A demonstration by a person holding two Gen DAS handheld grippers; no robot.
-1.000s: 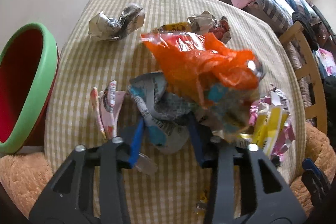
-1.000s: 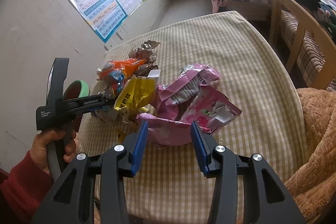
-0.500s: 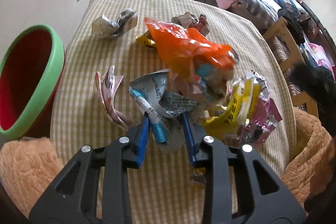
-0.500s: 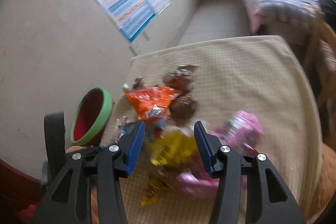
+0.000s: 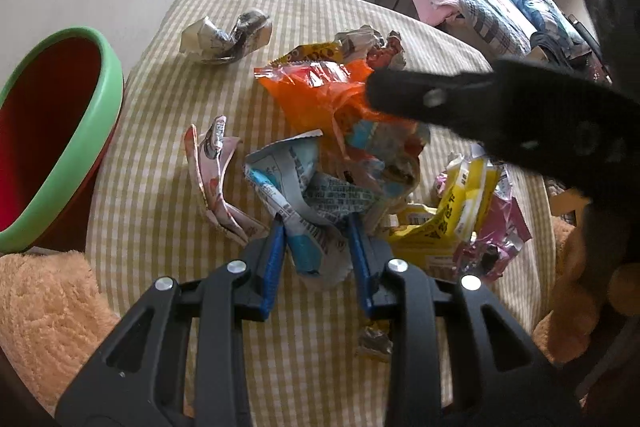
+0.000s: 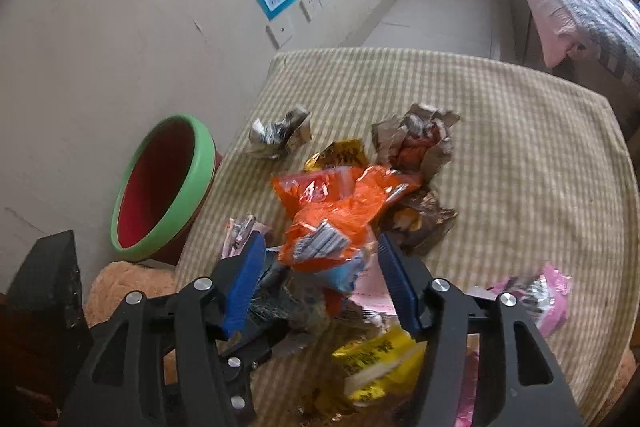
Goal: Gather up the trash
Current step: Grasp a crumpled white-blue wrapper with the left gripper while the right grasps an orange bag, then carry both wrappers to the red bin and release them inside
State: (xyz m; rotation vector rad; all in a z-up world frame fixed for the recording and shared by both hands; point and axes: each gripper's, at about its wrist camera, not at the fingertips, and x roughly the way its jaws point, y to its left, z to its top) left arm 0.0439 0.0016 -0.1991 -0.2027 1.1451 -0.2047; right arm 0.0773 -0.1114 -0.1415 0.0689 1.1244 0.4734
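Checked table (image 5: 152, 163): littered with wrappers. Red bin (image 5: 48, 147), green-rimmed: set beside its left edge. Orange bag (image 6: 340, 207): straddled, untouched, by the opening right gripper (image 6: 320, 283). Blue-white wrapper (image 5: 308, 211): clamped in the narrowed left gripper (image 5: 318, 259).

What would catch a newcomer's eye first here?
The crumpled orange bag topping a heap of wrappers mid-table, with the right gripper opening around it. Left of the checked table stands a red bin with a green rim; the left gripper pinches a blue-and-white wrapper.
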